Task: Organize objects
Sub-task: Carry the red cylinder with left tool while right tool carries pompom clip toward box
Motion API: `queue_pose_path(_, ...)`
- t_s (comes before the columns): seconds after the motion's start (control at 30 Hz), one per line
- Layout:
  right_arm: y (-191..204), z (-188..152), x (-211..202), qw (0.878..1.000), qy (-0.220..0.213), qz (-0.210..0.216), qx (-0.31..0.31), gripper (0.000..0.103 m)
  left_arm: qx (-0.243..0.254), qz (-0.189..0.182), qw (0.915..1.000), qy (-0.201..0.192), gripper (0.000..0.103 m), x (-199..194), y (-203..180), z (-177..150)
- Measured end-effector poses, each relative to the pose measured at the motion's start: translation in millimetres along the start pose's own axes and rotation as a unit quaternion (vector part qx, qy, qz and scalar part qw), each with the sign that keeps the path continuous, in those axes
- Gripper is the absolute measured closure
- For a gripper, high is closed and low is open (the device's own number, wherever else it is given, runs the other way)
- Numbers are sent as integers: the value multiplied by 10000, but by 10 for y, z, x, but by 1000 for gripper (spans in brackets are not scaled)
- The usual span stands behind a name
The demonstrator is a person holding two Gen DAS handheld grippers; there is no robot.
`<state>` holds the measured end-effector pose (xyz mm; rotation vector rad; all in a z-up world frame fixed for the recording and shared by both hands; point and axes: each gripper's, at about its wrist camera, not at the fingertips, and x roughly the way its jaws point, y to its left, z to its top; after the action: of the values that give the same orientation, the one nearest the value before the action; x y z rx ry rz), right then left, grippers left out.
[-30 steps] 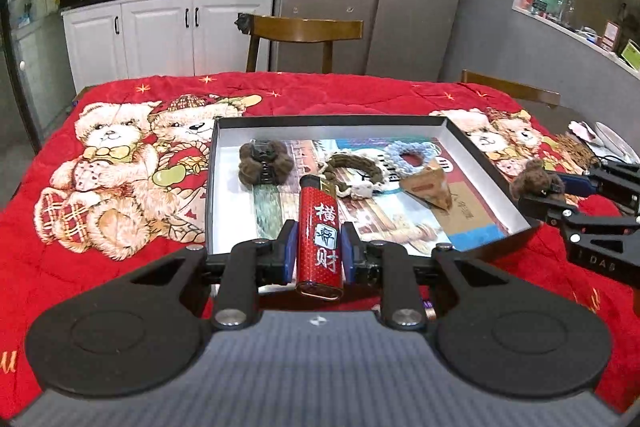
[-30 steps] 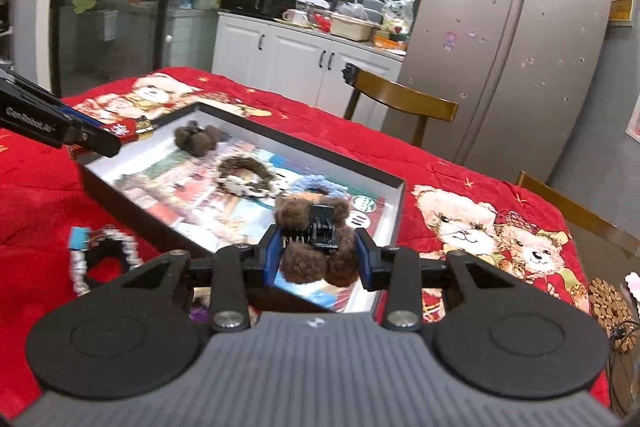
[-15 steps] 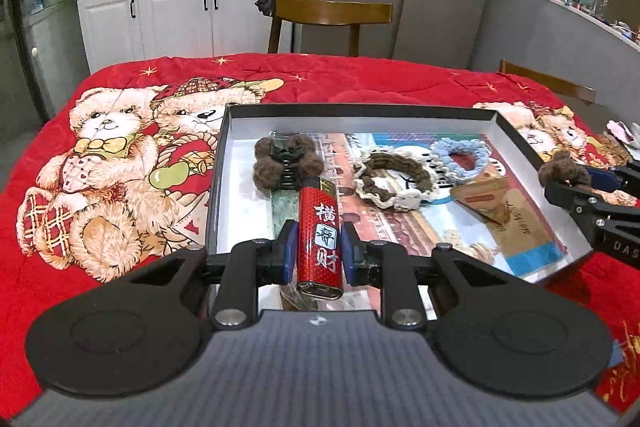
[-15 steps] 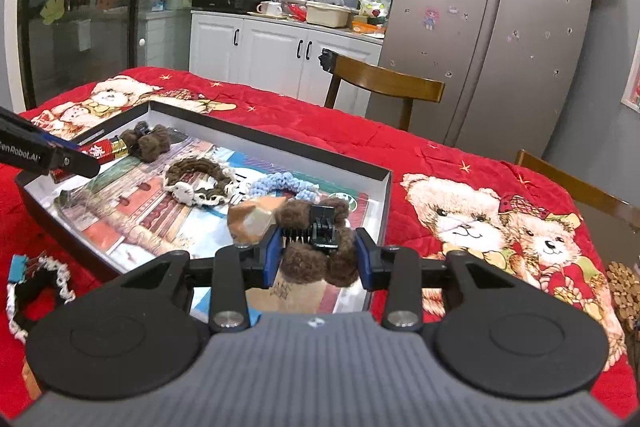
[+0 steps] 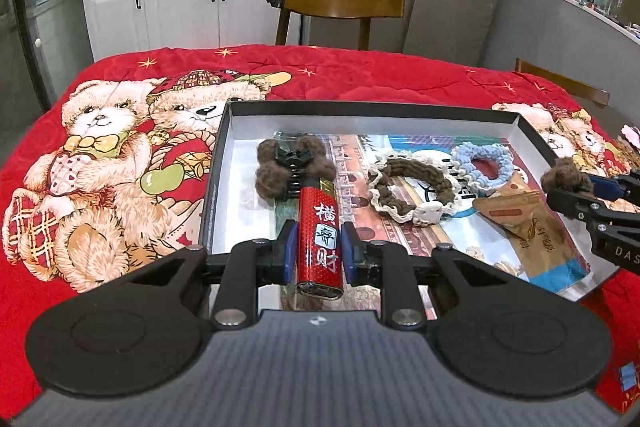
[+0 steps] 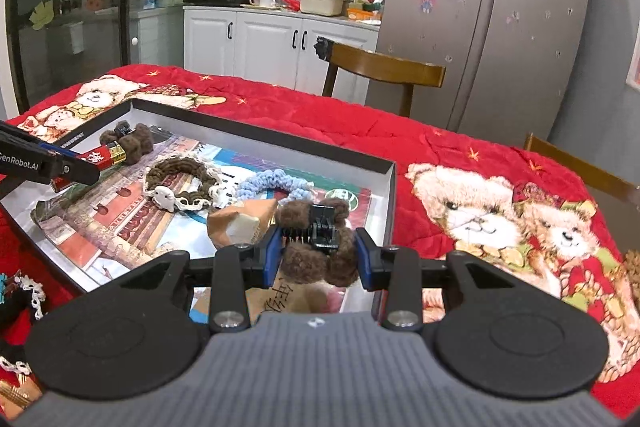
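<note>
A: Which step is being carried out?

B: A red lighter (image 5: 320, 239) is being pinched by the left gripper (image 5: 319, 253), a furry hair clip (image 6: 316, 247) by the right gripper (image 6: 317, 253).

A: Next?

B: Lowering and release are being called for; the tray (image 5: 400, 107) floor lies just beyond the fingers.

Hair clip (image 5: 295, 165), scrunchies (image 5: 412, 189) in tray (image 5: 372, 107); chair (image 5: 340, 9) behind

Box (image 5: 216, 163) left strip bare; scrunchies (image 5: 412, 187) crowd middle.
</note>
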<state>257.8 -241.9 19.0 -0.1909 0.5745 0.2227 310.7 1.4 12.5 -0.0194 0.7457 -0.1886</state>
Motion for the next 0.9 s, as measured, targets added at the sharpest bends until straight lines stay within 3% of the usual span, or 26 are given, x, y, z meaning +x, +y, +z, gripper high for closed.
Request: queue_pose_path(0.9,20,-99,160,9996,260,65,-66,61,109,196,9997,62,76,159,-24,-5)
